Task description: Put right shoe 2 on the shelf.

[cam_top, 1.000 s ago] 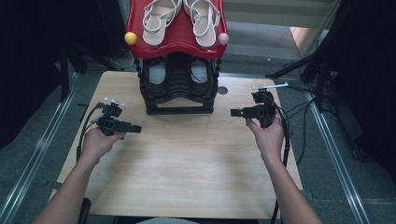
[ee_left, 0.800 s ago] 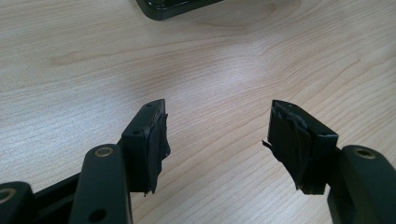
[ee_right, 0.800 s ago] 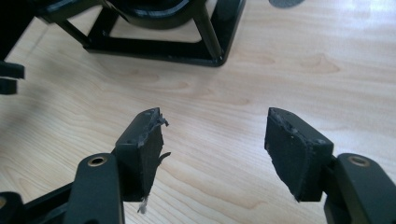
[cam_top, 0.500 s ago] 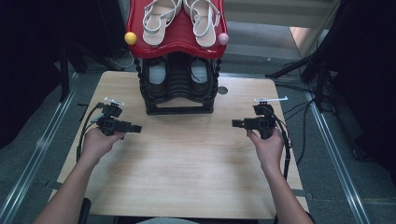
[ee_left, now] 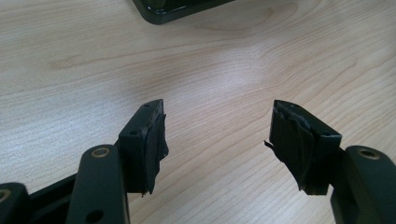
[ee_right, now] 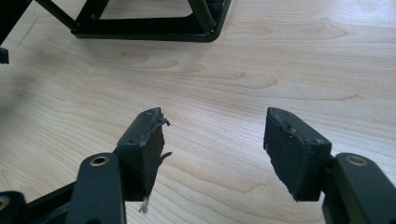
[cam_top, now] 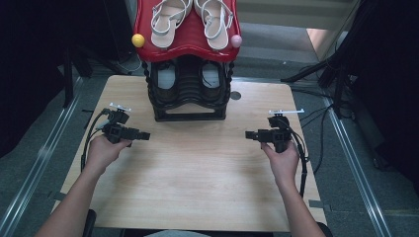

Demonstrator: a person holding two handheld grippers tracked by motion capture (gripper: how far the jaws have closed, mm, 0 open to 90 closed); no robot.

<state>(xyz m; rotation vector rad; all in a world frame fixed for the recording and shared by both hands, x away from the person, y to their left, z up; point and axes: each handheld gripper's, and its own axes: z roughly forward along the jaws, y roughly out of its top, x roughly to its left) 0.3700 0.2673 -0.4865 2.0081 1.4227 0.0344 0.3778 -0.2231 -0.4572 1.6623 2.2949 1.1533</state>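
Rack (cam_top: 188,96), black, rigid, likely light, at desk (cam_top: 197,187) rear centre, best taken by its base bar; left hand-held gripper (cam_top: 143,135) and right hand-held gripper (cam_top: 248,134) both spread wide, empty, flanking it.

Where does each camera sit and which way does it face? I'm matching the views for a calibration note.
High view: above the person's side, looking forward and down on the table and shoe rack; forearms, left claw, right claw show.
Left gripper view: rides the left claw, looking at the tabletop; open jaws show.
Right gripper view: rides the right claw; open jaws show.
Both gripper views share the rack's black base.
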